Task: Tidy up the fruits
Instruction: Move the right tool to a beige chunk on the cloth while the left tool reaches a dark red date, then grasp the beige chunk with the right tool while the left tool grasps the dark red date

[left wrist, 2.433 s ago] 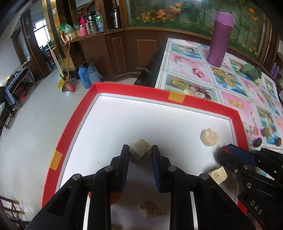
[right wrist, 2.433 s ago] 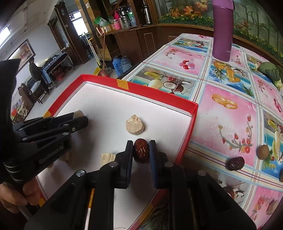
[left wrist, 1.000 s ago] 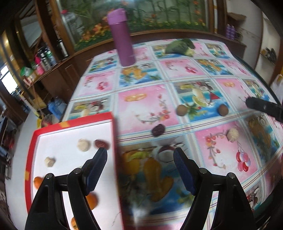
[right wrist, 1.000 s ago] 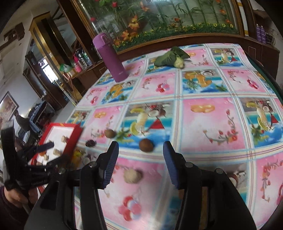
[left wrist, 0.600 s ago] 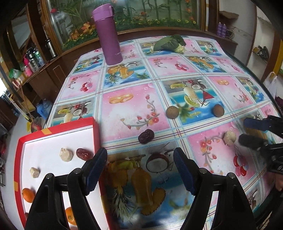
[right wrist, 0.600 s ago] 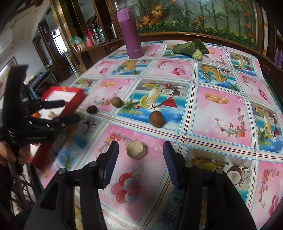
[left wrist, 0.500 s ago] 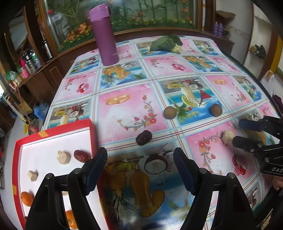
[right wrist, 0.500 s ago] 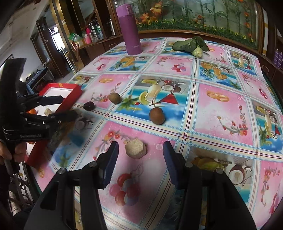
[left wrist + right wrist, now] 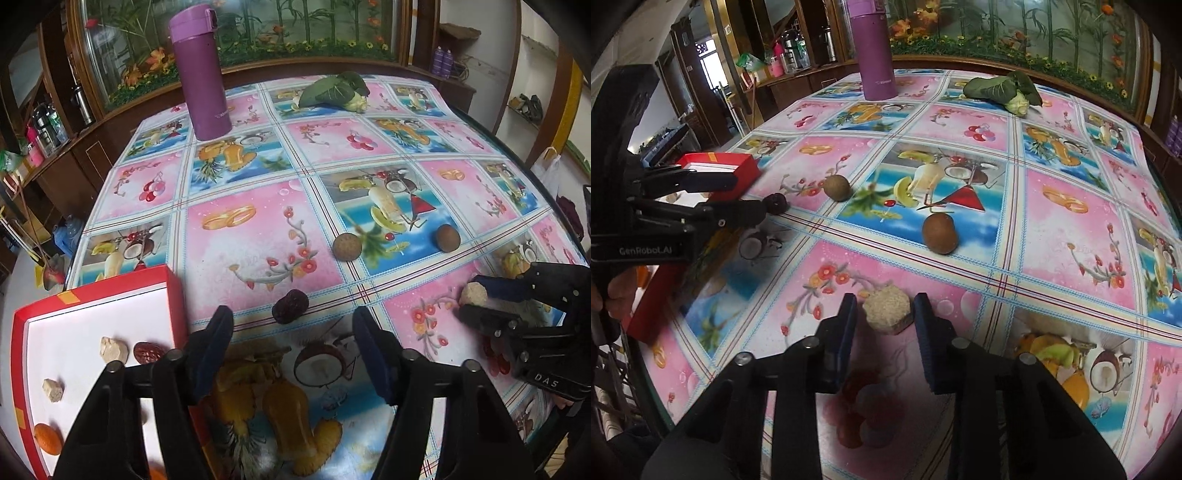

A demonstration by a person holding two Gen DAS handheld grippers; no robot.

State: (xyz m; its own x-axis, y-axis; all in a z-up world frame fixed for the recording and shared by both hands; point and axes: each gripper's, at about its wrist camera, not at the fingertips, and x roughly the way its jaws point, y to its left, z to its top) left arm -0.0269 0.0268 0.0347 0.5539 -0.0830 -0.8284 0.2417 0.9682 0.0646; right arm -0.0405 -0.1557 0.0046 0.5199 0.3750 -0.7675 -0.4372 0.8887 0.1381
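My right gripper [image 9: 885, 309] is open, its blue pads either side of a tan crumbly chunk [image 9: 886, 309] lying on the tablecloth; the same chunk [image 9: 472, 294] shows between its fingers in the left wrist view. My left gripper [image 9: 291, 326] is open and empty, just short of a dark dried date [image 9: 290, 305]. Two brown round fruits [image 9: 347, 248] [image 9: 447, 238] lie farther out. The red-rimmed white tray [image 9: 173, 295] at left holds a date [image 9: 147, 352], pale chunks [image 9: 113, 349] and an orange fruit [image 9: 47, 438].
A purple flask [image 9: 201, 70] and a leafy green vegetable [image 9: 334, 90] stand at the table's far side. The table's edges run close on the right and near side. A person's hand [image 9: 613, 286] grips the left tool.
Both grippers left the tray and swung out over the table. The right one let go of its date in the tray, then advanced until the tan chunk sits between its fingers.
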